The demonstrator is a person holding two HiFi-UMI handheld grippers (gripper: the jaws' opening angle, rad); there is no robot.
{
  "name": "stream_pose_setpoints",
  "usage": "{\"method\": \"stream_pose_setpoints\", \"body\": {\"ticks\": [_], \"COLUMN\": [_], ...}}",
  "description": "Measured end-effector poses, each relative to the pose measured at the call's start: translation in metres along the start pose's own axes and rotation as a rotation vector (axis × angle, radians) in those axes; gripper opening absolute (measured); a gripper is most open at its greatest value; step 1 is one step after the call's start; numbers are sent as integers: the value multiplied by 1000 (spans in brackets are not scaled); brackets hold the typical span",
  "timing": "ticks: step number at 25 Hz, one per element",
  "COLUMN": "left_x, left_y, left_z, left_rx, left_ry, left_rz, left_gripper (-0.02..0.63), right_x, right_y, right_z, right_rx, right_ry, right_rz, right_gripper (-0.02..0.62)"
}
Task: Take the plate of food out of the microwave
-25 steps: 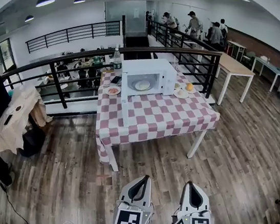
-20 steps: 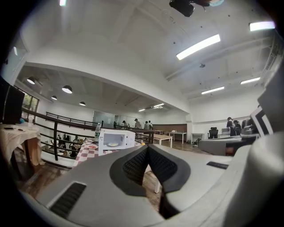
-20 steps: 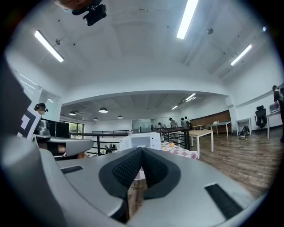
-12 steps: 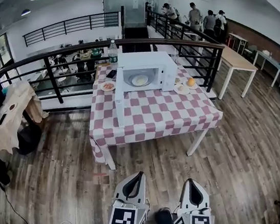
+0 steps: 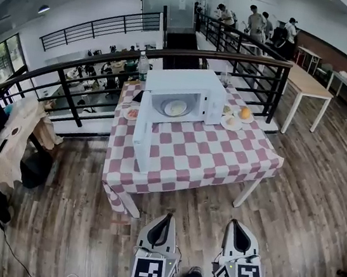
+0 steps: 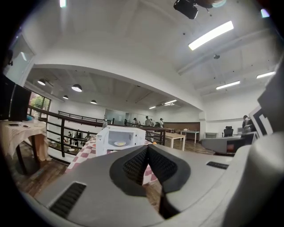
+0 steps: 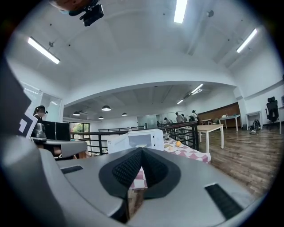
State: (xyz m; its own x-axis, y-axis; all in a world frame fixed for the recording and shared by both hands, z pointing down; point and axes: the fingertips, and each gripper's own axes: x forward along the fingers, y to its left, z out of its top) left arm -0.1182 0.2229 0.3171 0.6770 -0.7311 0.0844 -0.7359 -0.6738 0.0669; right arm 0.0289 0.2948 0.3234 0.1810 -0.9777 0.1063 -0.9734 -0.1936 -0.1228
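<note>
A white microwave (image 5: pixel 181 94) stands on the red-and-white checked table (image 5: pixel 221 160), its door (image 5: pixel 141 141) swung wide open to the left. Inside lies a plate of pale food (image 5: pixel 175 107). The microwave (image 6: pixel 120 138) also shows small in the left gripper view, and the microwave (image 7: pixel 140 140) in the right gripper view. My left gripper (image 5: pixel 163 221) and right gripper (image 5: pixel 234 228) hang low over the wooden floor, well short of the table. Both are shut with nothing between the jaws.
Beside the microwave sit a plate with an orange (image 5: pixel 243 113), a small plate (image 5: pixel 131 113) at the left and a bottle (image 5: pixel 144 70) behind. A black railing (image 5: pixel 70 98) runs behind the table. A cloth-draped stand (image 5: pixel 16 138) is at the left; people (image 5: pixel 257 21) stand far back.
The view has come closer to the table, which now looks larger. Both grippers stay shut and low in the same pose.
</note>
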Motion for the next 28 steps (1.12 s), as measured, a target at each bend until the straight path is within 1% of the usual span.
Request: {"method": "stream_pose_setpoints", "body": {"ticks": [8,13,21,28], "left_x": [81,119,147,176], "left_y": [3,0,-1,12], "left_z": [10,12,-1,-7], "left_rx": [-22,-17,-20,-28], "left_ry": [-3,-8,25,44], "left_rz": [98,138,164,182], "left_gripper": [9,9,9,9], "right_x": [77,114,149,183], "right_y": [-56,-79,-87,-88], "right_z": [21,19,9,0], "right_rx": [9,33,50,63], "right_ry": [6,14,42,66], "right_rz": [80,127,183,211], "right_gripper": [-9,-9,-9,-9]}}
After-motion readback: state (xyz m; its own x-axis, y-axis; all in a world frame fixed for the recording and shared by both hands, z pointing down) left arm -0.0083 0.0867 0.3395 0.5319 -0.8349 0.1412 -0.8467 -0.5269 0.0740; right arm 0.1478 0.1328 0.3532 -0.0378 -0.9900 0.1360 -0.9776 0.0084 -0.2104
